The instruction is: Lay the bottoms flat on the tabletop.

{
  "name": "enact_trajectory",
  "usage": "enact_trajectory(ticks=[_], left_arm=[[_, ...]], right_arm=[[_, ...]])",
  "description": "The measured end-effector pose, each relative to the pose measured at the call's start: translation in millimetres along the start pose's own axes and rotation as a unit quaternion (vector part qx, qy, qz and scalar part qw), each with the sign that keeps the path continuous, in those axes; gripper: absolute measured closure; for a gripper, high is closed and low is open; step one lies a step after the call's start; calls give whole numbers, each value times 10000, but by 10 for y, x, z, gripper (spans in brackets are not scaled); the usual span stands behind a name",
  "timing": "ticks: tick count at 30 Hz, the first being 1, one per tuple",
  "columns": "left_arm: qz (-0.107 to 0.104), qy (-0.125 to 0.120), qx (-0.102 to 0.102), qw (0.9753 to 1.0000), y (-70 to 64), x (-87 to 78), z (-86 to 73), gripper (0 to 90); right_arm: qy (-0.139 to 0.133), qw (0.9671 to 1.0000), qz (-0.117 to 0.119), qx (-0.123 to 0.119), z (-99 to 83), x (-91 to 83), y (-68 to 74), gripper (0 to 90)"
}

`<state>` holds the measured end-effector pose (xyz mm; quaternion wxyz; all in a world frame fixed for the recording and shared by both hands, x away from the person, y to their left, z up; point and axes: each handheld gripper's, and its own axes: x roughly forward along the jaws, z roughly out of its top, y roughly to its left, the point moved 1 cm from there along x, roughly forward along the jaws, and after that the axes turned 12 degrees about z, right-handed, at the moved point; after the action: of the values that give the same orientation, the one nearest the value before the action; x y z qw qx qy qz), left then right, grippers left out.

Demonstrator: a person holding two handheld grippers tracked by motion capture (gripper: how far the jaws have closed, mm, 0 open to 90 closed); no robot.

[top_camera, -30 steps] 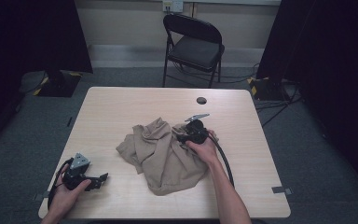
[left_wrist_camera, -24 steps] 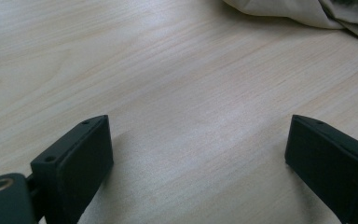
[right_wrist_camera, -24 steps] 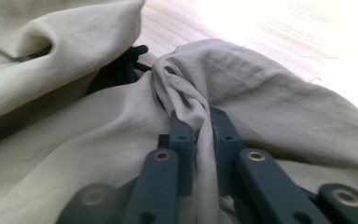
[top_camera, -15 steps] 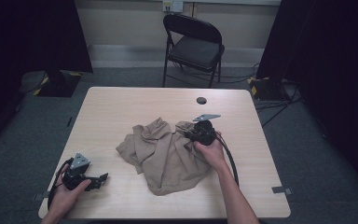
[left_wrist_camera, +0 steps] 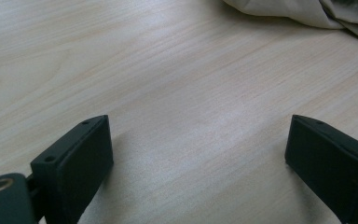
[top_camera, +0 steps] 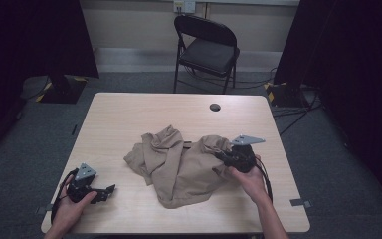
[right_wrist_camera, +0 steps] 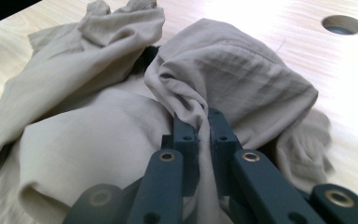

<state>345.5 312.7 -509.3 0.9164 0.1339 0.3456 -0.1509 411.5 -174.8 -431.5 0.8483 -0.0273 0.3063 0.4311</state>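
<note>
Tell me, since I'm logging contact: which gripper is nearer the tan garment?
Right. The right gripper is clamped on a fold of the tan garment. The left gripper rests open on the table, apart from the cloth.

Cloth heaped mid-surface, grippers to either side.

Crumpled cloth (top_camera: 179, 162) at centre of surface (top_camera: 129, 114), with round hole (top_camera: 215, 107) behind it. Right gripper (top_camera: 231, 158) at cloth's right edge, a fold pinched between fingers (right_wrist_camera: 186, 135). Left gripper (top_camera: 99, 191) well apart at near-left corner. Folding chair (top_camera: 206, 50) beyond far edge.
</note>
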Motion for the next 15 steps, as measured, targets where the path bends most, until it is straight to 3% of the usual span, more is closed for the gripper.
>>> enact_trajectory(ticks=[4, 6, 8, 12, 15], left_arm=[[8, -2, 14, 10000, 2, 0, 0, 69], [1, 1, 0, 10000, 0, 0, 0, 69], [2, -1, 0, 10000, 0, 0, 0, 69], [1, -1, -3, 10000, 0, 0, 0, 69], [1, -1, -3, 10000, 0, 0, 0, 69]], right_arm=[[-91, 10000, -35, 19, -235, -263, 98, 857], [-104, 9999, -40, 52, -295, -306, 118, 858], [-92, 9999, -61, 133, -503, -423, 169, 857], [-82, 9996, -68, 255, -671, -500, 196, 858], [185, 9994, -97, 290, -892, -496, 228, 858]])
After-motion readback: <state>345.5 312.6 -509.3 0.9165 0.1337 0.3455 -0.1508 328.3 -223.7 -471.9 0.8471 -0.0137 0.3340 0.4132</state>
